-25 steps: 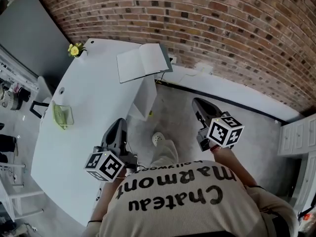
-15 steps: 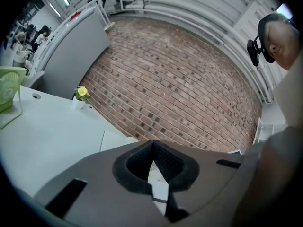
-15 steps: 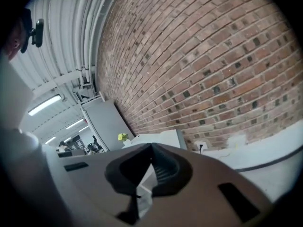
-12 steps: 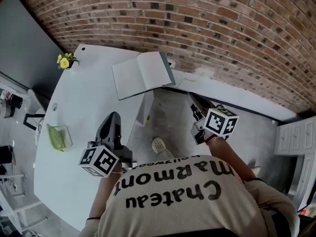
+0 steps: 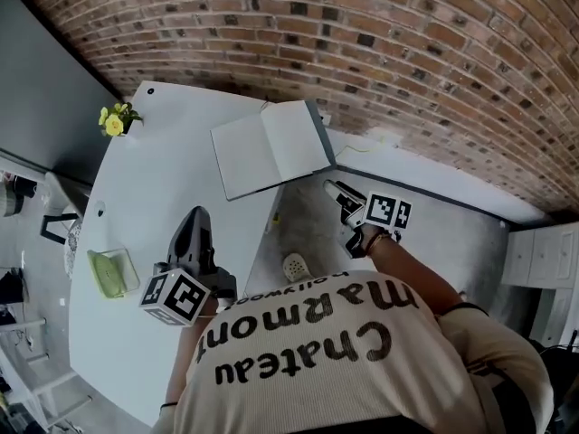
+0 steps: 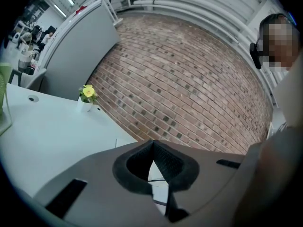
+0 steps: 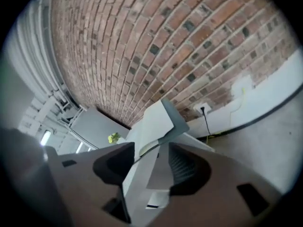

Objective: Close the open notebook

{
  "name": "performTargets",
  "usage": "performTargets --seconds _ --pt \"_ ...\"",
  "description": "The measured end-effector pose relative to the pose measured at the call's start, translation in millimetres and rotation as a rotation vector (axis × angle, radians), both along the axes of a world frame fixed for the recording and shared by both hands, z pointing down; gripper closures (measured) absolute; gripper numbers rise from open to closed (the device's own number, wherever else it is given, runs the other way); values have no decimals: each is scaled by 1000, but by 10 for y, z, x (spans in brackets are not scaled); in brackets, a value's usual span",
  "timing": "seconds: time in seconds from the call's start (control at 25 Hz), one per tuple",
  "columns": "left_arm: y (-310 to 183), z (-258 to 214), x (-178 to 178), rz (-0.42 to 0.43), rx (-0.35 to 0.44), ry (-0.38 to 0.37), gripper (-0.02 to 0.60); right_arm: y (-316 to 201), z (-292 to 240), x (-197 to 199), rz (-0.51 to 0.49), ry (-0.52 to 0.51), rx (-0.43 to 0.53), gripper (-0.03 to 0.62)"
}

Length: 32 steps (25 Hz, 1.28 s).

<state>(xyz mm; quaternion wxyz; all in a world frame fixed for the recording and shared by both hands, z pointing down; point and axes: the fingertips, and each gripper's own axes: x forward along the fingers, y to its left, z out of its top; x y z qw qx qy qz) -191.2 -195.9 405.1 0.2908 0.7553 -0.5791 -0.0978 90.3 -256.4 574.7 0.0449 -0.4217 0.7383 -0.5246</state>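
**Notebook open on the table, right gripper closing in on its corner**

The notebook lies open and flat on the white table, with its far edge towards the brick wall. It sits ahead of my left gripper and off to the right of its fingers. The notebook's near right corner overhangs the table edge, just ahead of my right gripper. I cannot tell whether they touch.

In the left gripper view the fingers meet at their tips and hold nothing. In the right gripper view the jaws are opening. The table edge and the notebook corner show in the gap beyond the pads, and nothing is pressed between them.

A small white vase stands far ahead and left of the left fingers, holding yellow flowers. A green tray lies left of those fingers, and I cannot make out its contents.

A second ago the right gripper hung high over the floor with its jaws together. It has since dropped, rolled and moved in to the notebook corner. The left gripper has slid forward over the table.
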Motion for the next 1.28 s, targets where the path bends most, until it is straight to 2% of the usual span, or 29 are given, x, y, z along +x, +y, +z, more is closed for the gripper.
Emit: performTargets --seconds 0.12,0.32,0.64,0.68,0.8,0.84,1.0,1.12,1.28 --pt "-51 28 -176 -37 -9 -2 581 -145 176 -106 42 -102 -61 337" --pt "-69 38 -459 -102 0 -4 581 -271 407 -161 99 -153 -161 316" --pt "-7 77 -665 -177 -4 2 581 -553 435 -68 216 -221 -185 349" --pt "4 90 -690 -185 -5 4 581 -562 450 -54 228 -211 -191 361" --pt "4 94 -727 -199 -5 9 581 -564 465 9 269 -167 -194 488" --pt "-5 92 -726 -200 -6 10 581 -569 458 25 279 -166 -195 507" --pt "-44 127 -717 -198 -13 16 581 -594 335 41 291 -188 -162 542" --pt "-99 125 -652 -181 -10 21 581 -660 142 50 261 -173 -94 572" --pt "-159 84 -556 -170 -4 20 581 -764 -72 5 207 -158 -38 579"
